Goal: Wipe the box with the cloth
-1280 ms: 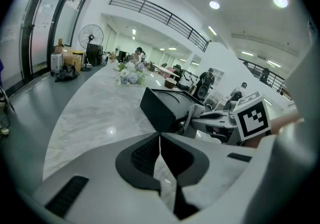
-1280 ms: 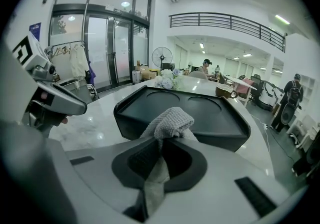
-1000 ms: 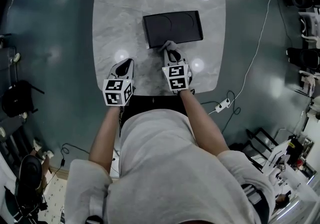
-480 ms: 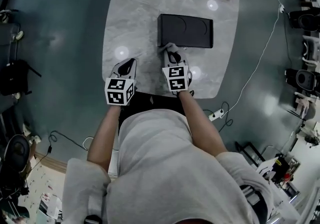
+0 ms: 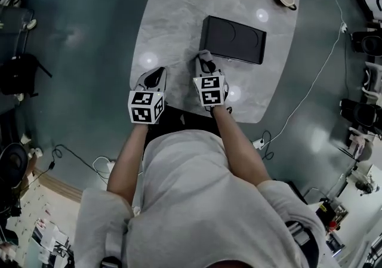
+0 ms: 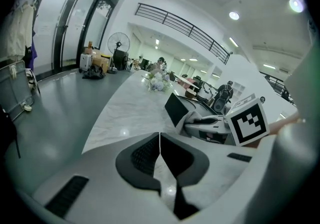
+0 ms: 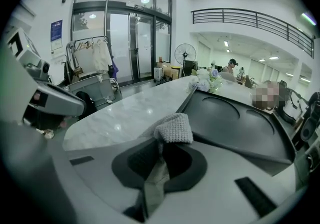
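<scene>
Right gripper (image 7: 161, 144): fingers clenched on the cloth (image 7: 174, 128), wad sticking out front as the rubbing face. Black box (image 5: 234, 39) lies flat on the table (image 5: 173, 16), at 1 o'clock from the cloth. The cloth sits at its near-left corner, contact unclear. Left gripper (image 6: 160, 140): fingers clenched, empty, parked at 9 o'clock, likely clear of the wipe path.

The right gripper (image 7: 160, 144) pinches a grey knitted cloth (image 7: 174, 128) beside the low black box (image 7: 240, 124).
</scene>
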`<state>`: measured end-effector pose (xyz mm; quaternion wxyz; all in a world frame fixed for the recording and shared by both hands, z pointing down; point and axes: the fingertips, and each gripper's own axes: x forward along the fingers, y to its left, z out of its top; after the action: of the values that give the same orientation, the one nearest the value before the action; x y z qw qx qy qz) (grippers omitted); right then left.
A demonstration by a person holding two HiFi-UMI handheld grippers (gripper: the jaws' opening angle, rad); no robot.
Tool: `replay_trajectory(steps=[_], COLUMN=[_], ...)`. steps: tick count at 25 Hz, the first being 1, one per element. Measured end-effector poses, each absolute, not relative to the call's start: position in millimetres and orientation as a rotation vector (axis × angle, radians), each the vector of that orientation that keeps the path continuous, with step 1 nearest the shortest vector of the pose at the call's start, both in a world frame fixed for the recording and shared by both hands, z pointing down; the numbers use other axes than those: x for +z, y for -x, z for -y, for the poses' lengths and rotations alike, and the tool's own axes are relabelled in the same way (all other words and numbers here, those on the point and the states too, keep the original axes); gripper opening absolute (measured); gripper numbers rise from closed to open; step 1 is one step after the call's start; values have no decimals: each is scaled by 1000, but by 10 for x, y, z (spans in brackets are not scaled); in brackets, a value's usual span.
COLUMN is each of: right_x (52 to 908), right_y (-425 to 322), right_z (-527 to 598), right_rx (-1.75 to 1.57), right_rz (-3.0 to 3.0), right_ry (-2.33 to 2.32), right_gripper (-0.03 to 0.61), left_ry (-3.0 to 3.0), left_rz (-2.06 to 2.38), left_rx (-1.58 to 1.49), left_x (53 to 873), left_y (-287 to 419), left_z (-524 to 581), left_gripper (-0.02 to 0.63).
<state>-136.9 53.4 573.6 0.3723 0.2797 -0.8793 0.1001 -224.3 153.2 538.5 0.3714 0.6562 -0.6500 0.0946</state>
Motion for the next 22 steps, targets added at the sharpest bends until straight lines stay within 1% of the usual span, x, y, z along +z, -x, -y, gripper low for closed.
replay_trajectory(steps=[5, 9, 16, 22], right_x=[5663, 5418, 4847, 4423], right_y=[1497, 1484, 1111, 677], right_z=[-607, -641, -432, -317], right_rx=[268, 291, 399, 359], right_rz=[2285, 2360, 2469, 2538], right_ry=[-681, -673, -791, -833], right_gripper=[43, 43, 43, 43], left_ry=[-1679, -1722, -1825, -1879], left_rz=[1667, 1652, 1701, 1740], left_rx=[226, 241, 247, 206], left_x=[5332, 5211, 4813, 4464], left_y=[2276, 2223, 1941, 1509], left_z=[-1543, -1490, -1061, -816], left_gripper=[29, 29, 29, 29])
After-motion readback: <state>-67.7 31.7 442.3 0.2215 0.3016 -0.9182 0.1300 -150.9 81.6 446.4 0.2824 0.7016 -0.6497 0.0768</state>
